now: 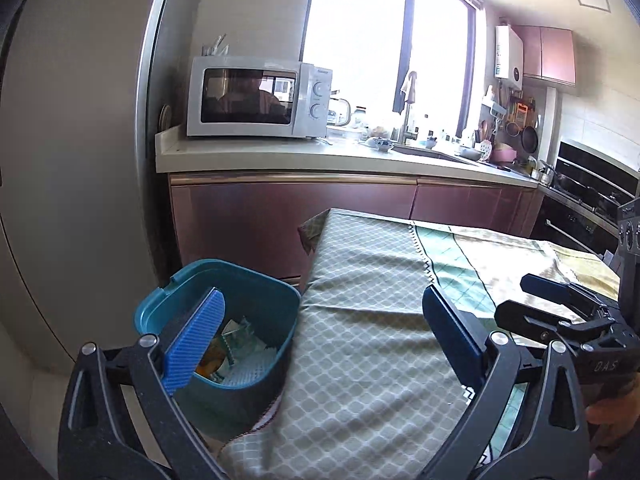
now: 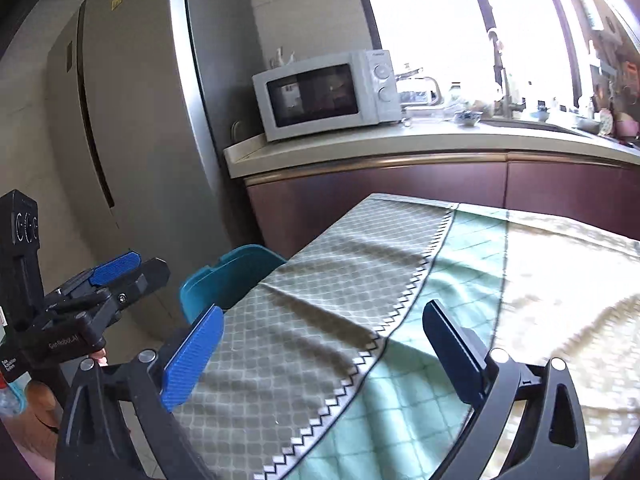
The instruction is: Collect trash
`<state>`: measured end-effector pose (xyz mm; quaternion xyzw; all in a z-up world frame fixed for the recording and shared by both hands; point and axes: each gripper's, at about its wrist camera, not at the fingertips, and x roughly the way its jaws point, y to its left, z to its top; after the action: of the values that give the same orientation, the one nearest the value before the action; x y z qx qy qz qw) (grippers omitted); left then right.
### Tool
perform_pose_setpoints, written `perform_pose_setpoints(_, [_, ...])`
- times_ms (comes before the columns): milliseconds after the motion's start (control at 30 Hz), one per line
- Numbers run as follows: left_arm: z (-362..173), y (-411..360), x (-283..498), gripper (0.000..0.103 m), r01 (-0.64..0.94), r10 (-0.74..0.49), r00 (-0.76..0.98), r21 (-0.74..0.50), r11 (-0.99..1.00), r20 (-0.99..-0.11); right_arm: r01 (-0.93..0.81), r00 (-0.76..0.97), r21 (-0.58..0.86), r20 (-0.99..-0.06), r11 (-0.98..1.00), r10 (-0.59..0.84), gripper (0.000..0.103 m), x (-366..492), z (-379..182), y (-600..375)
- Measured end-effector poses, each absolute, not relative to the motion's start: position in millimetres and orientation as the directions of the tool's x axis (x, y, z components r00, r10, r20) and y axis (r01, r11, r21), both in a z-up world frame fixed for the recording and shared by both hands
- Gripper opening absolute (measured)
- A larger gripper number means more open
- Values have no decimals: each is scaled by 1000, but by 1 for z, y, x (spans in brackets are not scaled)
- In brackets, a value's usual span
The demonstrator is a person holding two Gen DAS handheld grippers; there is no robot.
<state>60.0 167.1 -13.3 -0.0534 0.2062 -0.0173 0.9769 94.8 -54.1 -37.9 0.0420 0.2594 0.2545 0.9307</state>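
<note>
Both claws are released, blue pads spread wide with nothing between them. The left claw (image 1: 320,336) hangs over the near left edge of the cloth-covered surface (image 1: 380,280); the right claw (image 2: 324,352) is just to its right. The teal trash bin (image 1: 240,284) stands on the floor touching the surface's left side, with crumpled wrappers (image 1: 236,344) inside.

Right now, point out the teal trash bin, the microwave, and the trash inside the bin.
Teal trash bin (image 1: 188,280): left wrist view, on its back rim.
Microwave (image 1: 248,96): left wrist view, on its dark door window.
Trash (image 1: 240,344): left wrist view, on the crumpled wrappers inside the bin.
</note>
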Motion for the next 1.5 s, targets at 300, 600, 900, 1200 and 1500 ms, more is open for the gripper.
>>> perform_pose_setpoints(300, [-5, 121, 34, 98, 37, -57, 942, -67, 997, -331, -302, 861, 121, -391, 946, 325, 96, 43, -35, -107])
perform_pose_setpoints(600, [-4, 89, 21, 98, 58, -65, 951, -30, 998, -301, -175, 936, 89, -295, 981, 194, 96, 7, -29, -141])
perform_pose_setpoints(900, [0, 77, 14, 98, 55, -55, 959, -6, 998, -279, -108, 951, 62, -285, 992, 121, 96, -8, -32, -153])
perform_pose_setpoints(1200, [1, 67, 9, 98, 40, -35, 963, 13, 999, -266, -80, 961, 60, -260, 995, 93, 96, -17, -30, -164])
perform_pose_setpoints(1500, [0, 62, 6, 98, 31, -22, 966, 31, 999, -258, -72, 963, 70, -254, 995, 88, 96, -22, -29, -168])
